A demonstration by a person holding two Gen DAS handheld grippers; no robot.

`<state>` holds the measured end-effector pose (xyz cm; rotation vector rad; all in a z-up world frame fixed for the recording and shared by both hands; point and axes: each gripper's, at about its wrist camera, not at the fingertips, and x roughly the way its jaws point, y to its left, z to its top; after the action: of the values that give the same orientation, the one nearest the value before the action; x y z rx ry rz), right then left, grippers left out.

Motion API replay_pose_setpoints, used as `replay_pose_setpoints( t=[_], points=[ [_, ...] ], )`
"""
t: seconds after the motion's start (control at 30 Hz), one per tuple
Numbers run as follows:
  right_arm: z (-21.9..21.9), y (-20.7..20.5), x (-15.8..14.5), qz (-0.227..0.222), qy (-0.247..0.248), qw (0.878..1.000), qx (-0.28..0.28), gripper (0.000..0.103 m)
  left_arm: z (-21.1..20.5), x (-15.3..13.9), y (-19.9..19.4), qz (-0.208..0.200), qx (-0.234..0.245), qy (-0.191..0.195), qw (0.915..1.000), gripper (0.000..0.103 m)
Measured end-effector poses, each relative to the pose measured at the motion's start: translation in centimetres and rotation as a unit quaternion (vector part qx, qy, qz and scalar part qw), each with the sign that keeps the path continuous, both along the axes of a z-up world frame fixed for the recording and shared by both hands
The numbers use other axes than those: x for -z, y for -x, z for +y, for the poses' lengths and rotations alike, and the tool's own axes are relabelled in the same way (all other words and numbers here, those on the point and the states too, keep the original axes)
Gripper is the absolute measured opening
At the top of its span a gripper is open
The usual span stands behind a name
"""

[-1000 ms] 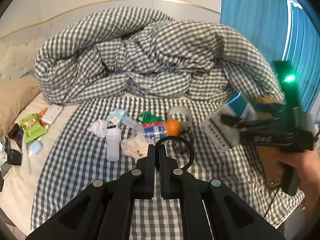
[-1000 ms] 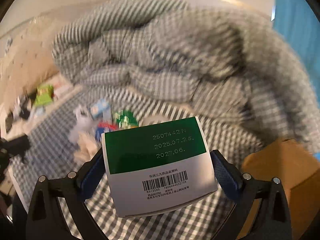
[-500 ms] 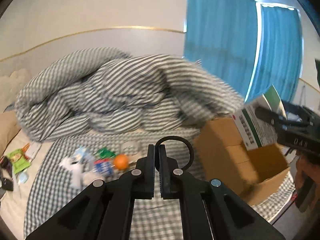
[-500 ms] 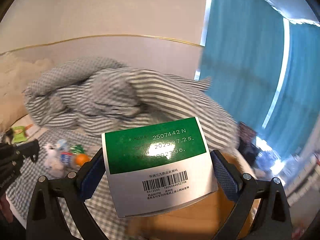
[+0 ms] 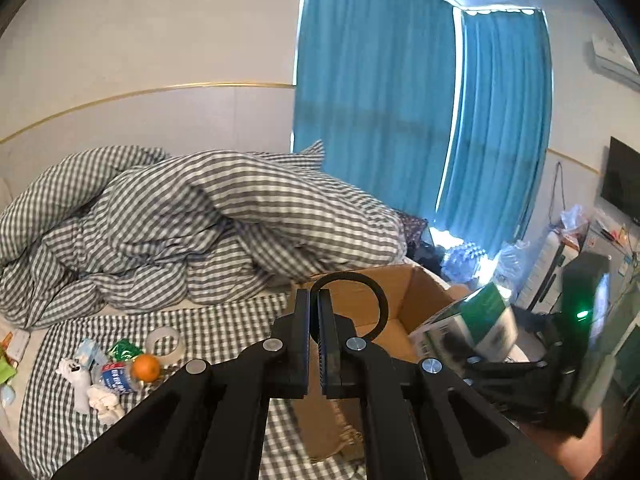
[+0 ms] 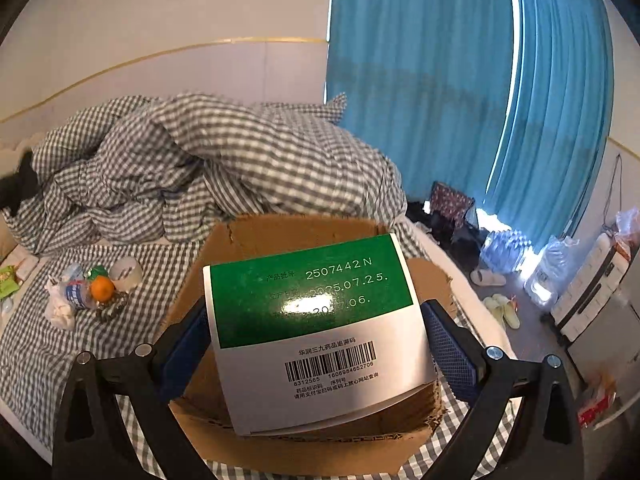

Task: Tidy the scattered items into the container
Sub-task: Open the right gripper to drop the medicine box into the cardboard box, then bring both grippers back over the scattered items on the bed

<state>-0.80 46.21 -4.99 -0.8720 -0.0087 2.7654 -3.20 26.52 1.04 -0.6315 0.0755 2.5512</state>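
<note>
My right gripper point(image 6: 316, 344) is shut on a green and white medicine box point(image 6: 316, 328) and holds it over the open cardboard box point(image 6: 280, 236) on the bed. In the left wrist view the medicine box point(image 5: 472, 328) and right gripper point(image 5: 476, 344) hang over the cardboard box point(image 5: 404, 292). My left gripper point(image 5: 314, 340) is shut on a black hair tie point(image 5: 376, 300), close to the box's near side. Scattered items lie on the checked sheet: an orange point(image 5: 145, 367), a tape roll point(image 5: 165, 342), a small bottle point(image 5: 116, 376), white tissue point(image 5: 105, 400).
A bunched checked duvet point(image 5: 192, 232) fills the back of the bed. Blue curtains point(image 5: 420, 120) hang behind. Snack packets point(image 5: 6, 356) lie at the far left. Slippers point(image 6: 496, 296) and water bottles point(image 6: 504, 248) are on the floor right of the bed.
Both grippers have swung right from the scattered items to the cardboard box. The medicine box now hangs lower over the box opening; the hair tie stays in the left gripper.
</note>
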Motion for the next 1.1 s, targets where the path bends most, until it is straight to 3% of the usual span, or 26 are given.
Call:
replay_pose_setpoints(
  t=[0.23,0.47,0.8,0.97,1.0,1.03,1.07,1.1],
  points=[
    [0.2,0.0,0.9,0.004,-0.03,1.0,-0.005,0.103,1.0,0.2,-0.1,-0.002,0.001,0.003,1.0,0.003],
    [1.7,-1.7,0.1,0.029,-0.027,0.999,0.007,0.103,2.7,1.0,0.2,-0.009,0.013,0.01,0.9998,0.003],
    [5.2,-5.7,-1.9,0.051,-0.046,0.996,0.06,0.103,9.2,3.0,1.4,-0.03,0.071,0.024,0.9967,0.003],
    [6.6,-7.0,-2.8,0.056,-0.049,0.994,0.078,0.103,12.4,4.4,3.1,-0.046,0.074,0.039,0.9955,0.008],
    [6.8,-7.1,-2.8,0.056,-0.049,0.994,0.079,0.103,12.9,4.8,3.5,-0.052,0.076,0.04,0.9949,0.01],
    [6.9,-7.2,-2.8,0.056,-0.047,0.994,0.08,0.103,13.2,5.1,3.9,-0.06,0.079,0.042,0.9942,0.019],
    [7.0,-7.2,-2.7,0.054,-0.045,0.994,0.081,0.103,13.5,5.4,4.2,-0.065,0.079,0.044,0.9938,0.043],
    [7.1,-7.2,-2.7,0.053,-0.044,0.994,0.081,0.103,13.6,5.5,4.3,-0.066,0.076,0.045,0.9939,0.058]
  ],
)
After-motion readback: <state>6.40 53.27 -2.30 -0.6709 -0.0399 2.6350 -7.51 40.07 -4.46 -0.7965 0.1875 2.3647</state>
